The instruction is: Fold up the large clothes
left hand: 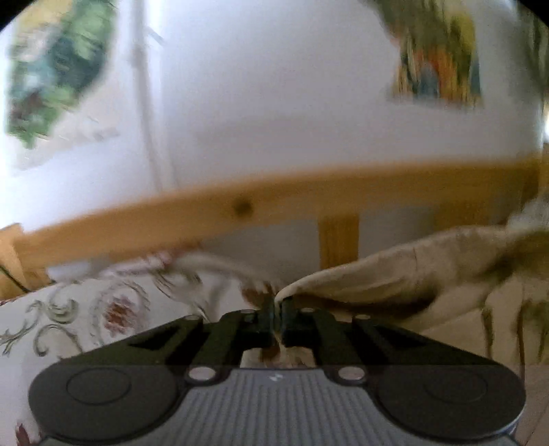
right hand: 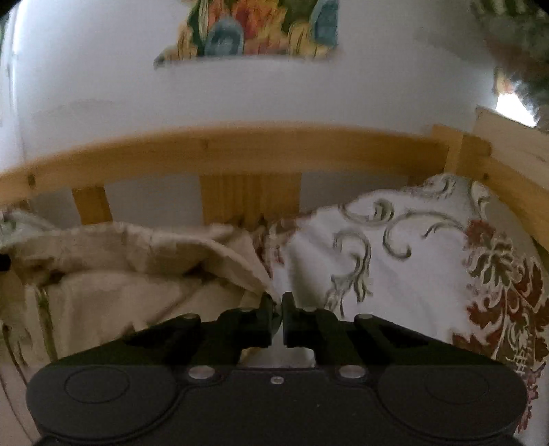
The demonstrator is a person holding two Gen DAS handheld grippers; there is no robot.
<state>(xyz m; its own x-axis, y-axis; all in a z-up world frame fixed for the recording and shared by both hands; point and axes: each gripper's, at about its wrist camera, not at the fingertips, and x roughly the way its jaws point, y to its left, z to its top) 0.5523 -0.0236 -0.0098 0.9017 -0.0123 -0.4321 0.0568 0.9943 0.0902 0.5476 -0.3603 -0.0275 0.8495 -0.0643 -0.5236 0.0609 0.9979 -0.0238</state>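
A large cream cloth (left hand: 394, 274) with a pale reverse side stretches from my left gripper (left hand: 278, 308) off to the right edge of the left wrist view. That gripper is shut on the cloth's edge, its black fingers pinched together. In the right wrist view the same cream cloth (right hand: 137, 267) lies bunched to the left, and my right gripper (right hand: 278, 303) is shut on a fold of it. The cloth spans between the two grippers above a bed.
A floral bedspread (right hand: 394, 260) with red and grey scrollwork covers the bed (left hand: 85, 315). A wooden headboard rail (left hand: 274, 195) with slats (right hand: 250, 195) runs behind. A white wall carries colourful pictures (right hand: 260, 31).
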